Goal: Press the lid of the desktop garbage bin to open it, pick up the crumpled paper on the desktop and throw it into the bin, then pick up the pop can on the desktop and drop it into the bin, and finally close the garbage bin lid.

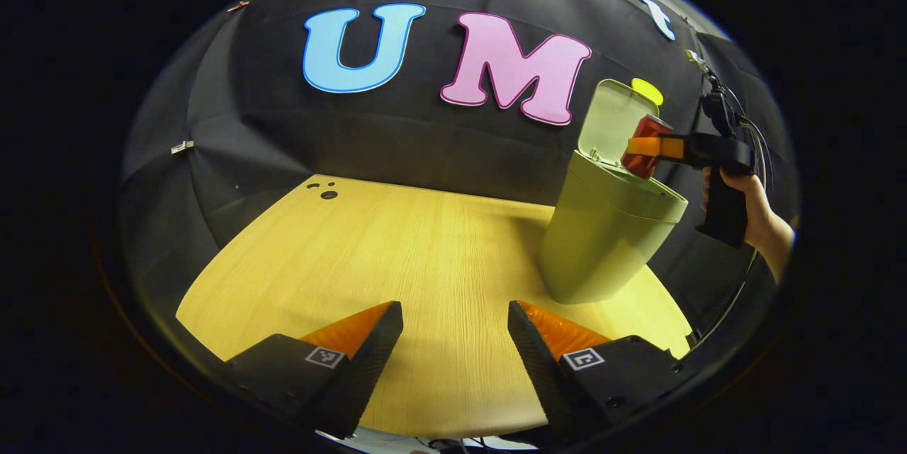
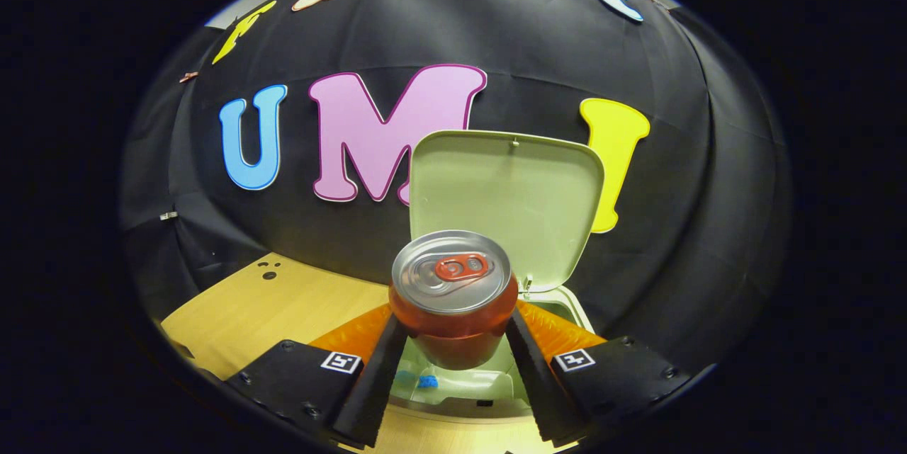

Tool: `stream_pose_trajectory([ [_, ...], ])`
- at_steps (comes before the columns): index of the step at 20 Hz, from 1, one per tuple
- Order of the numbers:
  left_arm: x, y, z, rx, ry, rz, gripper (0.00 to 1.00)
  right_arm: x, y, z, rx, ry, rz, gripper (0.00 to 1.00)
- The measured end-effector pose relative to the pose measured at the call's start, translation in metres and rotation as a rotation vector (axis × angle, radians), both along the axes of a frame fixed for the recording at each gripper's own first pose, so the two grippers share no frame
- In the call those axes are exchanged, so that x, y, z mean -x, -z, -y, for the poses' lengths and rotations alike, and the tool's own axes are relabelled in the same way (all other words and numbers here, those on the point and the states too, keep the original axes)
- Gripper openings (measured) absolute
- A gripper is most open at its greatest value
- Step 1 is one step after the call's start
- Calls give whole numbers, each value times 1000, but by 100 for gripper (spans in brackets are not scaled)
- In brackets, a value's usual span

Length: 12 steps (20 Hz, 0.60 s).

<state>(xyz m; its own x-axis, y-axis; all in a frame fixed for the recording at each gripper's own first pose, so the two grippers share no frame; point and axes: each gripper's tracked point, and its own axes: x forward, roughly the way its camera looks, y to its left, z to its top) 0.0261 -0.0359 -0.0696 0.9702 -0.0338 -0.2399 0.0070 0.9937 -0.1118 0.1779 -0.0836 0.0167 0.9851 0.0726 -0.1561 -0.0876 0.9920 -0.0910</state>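
right tool [image 2: 453,341] is clamped on the red aluminium pop can [image 2: 453,298], 1 finger on each side of the can body, silver top and pull tab facing the camera. in the left gripper view the same tool [image 1: 648,147] holds the can [image 1: 643,146] over the mouth of the pale green plastic desktop bin [image 1: 609,227], with the person's hand [image 1: 751,206] on the grip.

key relation: can sits directly above the bin opening [image 2: 460,387], long axis upright, maybe slightly tilted. the open hinged lid [image 2: 506,206] stands upright just behind the can, near it, so room is down, not forward. some blue bit lies inside the bin; the crumpled paper i can't make out.

judgement: the drop comes next, just release, can should fall straight in. risk is clipping the front rim or the lid.

left tool [image 1: 455,341] is wide open, holding nothing, low over the light wood counter [image 1: 397,256], bin ahead and to its right. it looks free to close the lid afterwards.
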Motion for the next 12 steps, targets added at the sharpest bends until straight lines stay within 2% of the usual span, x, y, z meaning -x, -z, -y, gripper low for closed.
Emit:
stream_pose_trajectory([
  [8, -6, 9, -12, 22, -15, -24, 96, -13, 19, -4, 4, 10, -47, 85],
  [12, -11, 9, -23, 26, -33, -28, 96, -15, 16, -5, 11, 20, -30, 96],
])
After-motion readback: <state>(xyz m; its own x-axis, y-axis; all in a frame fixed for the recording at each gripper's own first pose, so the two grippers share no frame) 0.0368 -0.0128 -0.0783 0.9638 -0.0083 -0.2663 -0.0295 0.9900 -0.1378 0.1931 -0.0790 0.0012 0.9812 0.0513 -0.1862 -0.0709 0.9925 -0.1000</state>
